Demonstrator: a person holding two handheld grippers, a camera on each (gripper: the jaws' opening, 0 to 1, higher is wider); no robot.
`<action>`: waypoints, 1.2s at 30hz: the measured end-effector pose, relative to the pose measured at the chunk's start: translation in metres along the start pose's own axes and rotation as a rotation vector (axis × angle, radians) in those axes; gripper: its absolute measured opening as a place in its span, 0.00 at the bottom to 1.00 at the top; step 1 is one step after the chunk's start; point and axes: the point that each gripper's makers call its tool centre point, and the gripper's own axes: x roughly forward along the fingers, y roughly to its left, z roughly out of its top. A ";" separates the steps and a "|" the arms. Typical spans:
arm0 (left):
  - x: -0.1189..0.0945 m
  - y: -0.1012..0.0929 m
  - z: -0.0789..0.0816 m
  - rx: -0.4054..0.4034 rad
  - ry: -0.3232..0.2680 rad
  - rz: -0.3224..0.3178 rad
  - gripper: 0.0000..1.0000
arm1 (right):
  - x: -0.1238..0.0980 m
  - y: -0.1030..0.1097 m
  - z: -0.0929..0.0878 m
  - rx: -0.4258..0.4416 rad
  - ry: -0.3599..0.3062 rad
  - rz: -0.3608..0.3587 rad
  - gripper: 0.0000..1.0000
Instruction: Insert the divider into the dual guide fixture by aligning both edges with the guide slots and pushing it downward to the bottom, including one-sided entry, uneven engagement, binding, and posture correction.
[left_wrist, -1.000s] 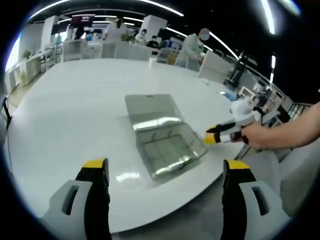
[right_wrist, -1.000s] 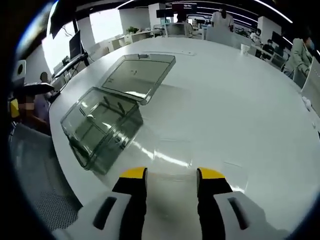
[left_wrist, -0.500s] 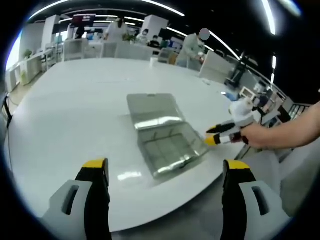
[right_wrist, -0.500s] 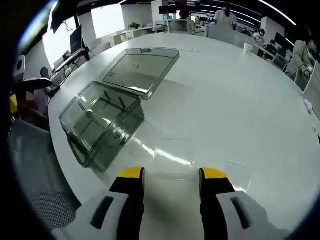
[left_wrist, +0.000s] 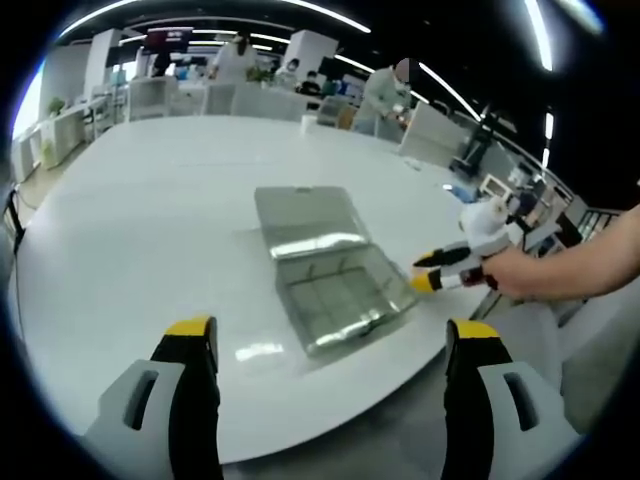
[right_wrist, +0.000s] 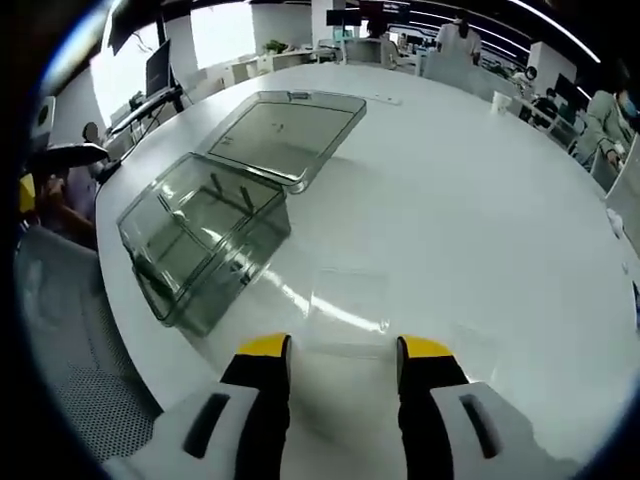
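White and glossy, the round worktop (right_wrist: 480, 200) carries everything, with an open-plan office behind it. Nearest in the right gripper view, the right gripper (right_wrist: 333, 347) hovers low over the surface, its jaws spread and holding nothing. Just ahead of them lies a clear flat sheet, which I take to be the divider (right_wrist: 350, 310), hard to read against the glare. Beyond and to the left sits the smoky transparent box, the guide fixture (right_wrist: 200, 245), with its hinged lid (right_wrist: 290, 135) thrown open flat on the worktop. In the left gripper view, the left gripper (left_wrist: 330, 335) hangs well short of the fixture, jaws wide apart and empty.

The step in hand looks like picking up the divider. Pinching one edge squarely, then lifting it upright, should let both edges meet the slots together; a skewed grip would invite one-sided entry and binding.
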 end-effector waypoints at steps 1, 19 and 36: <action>0.000 0.000 0.000 0.000 -0.001 0.000 0.92 | 0.000 0.000 0.000 -0.002 -0.002 0.000 0.37; -0.001 0.000 -0.001 -0.008 -0.001 0.003 0.91 | -0.002 -0.001 -0.003 0.011 -0.004 0.002 0.29; 0.002 -0.001 0.003 0.002 0.002 -0.004 0.91 | -0.006 -0.011 -0.002 0.046 -0.026 0.004 0.29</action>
